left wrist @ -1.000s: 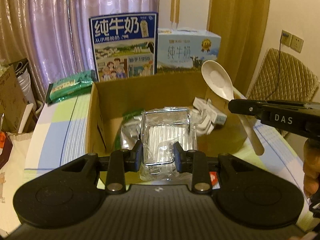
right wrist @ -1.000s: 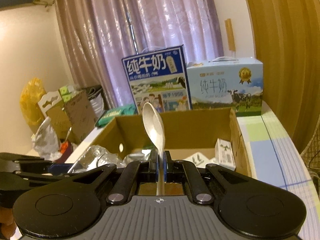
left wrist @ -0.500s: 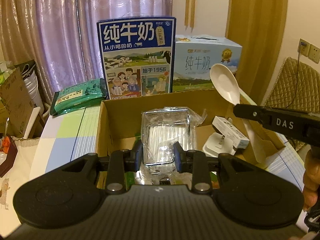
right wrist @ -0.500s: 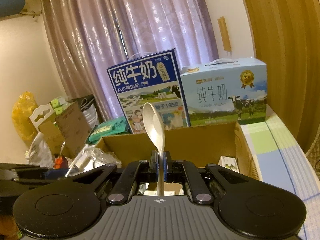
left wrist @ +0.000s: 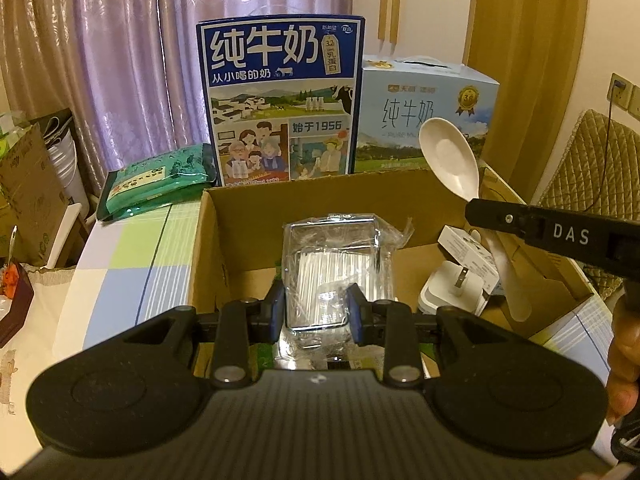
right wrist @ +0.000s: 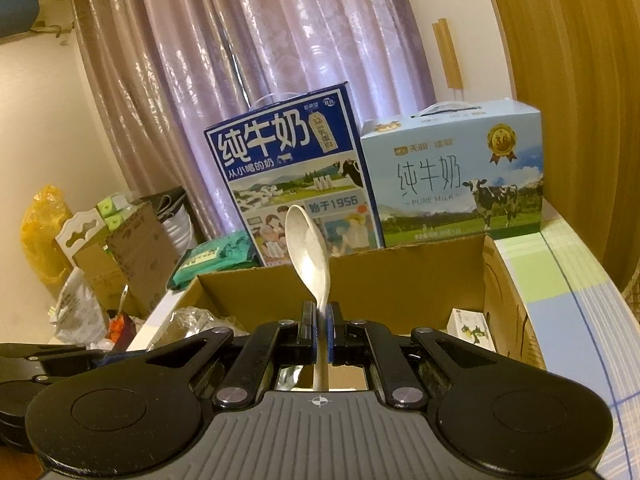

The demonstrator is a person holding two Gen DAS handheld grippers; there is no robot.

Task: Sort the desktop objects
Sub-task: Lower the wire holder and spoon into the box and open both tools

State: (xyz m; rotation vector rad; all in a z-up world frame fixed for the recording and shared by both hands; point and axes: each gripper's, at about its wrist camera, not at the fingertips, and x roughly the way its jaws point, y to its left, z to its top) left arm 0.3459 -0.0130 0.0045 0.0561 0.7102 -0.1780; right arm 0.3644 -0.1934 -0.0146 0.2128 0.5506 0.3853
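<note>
1. The left gripper (left wrist: 316, 312) hangs above the near edge of an open cardboard box (left wrist: 320, 196); its fingers (left wrist: 275, 312) pinch a clear plastic-wrapped pack (left wrist: 336, 264) from both sides, with white ribbed contents showing through the wrap.
2. The pack is upright between the fingers, held over the box's inside, its crinkled wrap sticking out at the top right.
3. The right gripper (right wrist: 318, 326) has its fingers (right wrist: 307, 326) pressed against the handle of a pale spoon (right wrist: 308, 252), gripping it just below the bowl.
4. The spoon stands nearly upright, bowl at the top, handle running down between the fingers toward the camera.
5. In the left wrist view the same spoon (left wrist: 452, 160) shows at the right, above the box's right part, its handle slanting down past the dark finger marked "DAS".
6. Inside the box, at the right, lie a white plug adapter (left wrist: 452, 292) and a small white carton (left wrist: 468, 246), just beside each other.
7. The box sits on a counter (left wrist: 132, 264) covered with a checked cloth of pale blue, green and white.
8. Behind the box stand a dark blue milk carton (left wrist: 280, 96) and, to its right, a light blue milk carton (left wrist: 424, 112).
9. A green packet (left wrist: 160, 176) lies on the counter left of the dark blue carton.
10. A person's hand (left wrist: 624, 360) shows at the right edge of the left wrist view.
</note>
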